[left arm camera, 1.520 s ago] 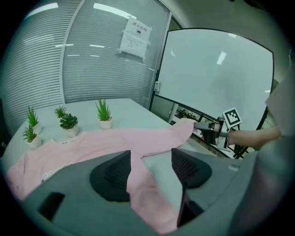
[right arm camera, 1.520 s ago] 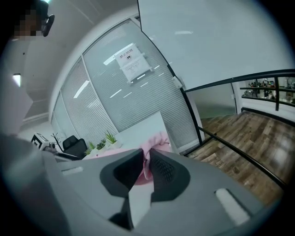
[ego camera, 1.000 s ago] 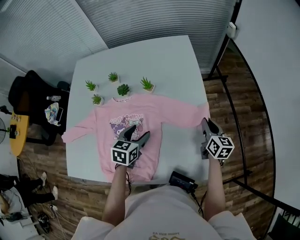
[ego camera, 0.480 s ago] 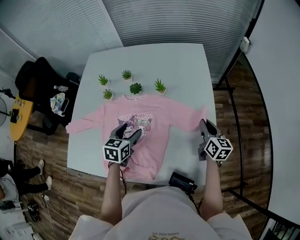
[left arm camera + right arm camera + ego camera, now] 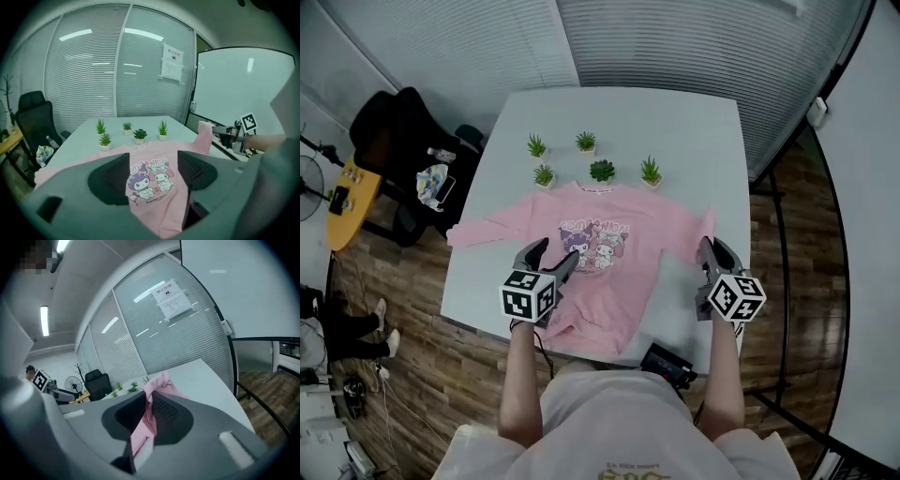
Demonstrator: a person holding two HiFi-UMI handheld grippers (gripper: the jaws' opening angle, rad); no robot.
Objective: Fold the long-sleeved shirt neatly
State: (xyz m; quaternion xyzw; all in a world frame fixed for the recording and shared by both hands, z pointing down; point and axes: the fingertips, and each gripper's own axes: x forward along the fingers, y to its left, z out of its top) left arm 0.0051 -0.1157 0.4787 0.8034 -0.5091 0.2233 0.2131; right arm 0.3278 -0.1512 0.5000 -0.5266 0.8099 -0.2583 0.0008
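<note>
folding the right sleeve (image 5: 682,231) inward wants a flat lay: right gripper (image 5: 712,250) pinches its cuff, left gripper (image 5: 549,259) gapes empty over the shirt (image 5: 614,292).

White table (image 5: 694,131) on a wooden floor (image 5: 783,281). Toward the far side, five small potted plants (image 5: 602,172) in a loose cluster. Left of the table, a black office chair (image 5: 403,131); farther left, a yellow desk (image 5: 345,211) and a fan (image 5: 307,178). By the near edge, a black device (image 5: 666,364). Beyond the far edge, slatted blinds (image 5: 675,47) with a paper notice (image 5: 172,63); at right, a whiteboard (image 5: 234,84).
</note>
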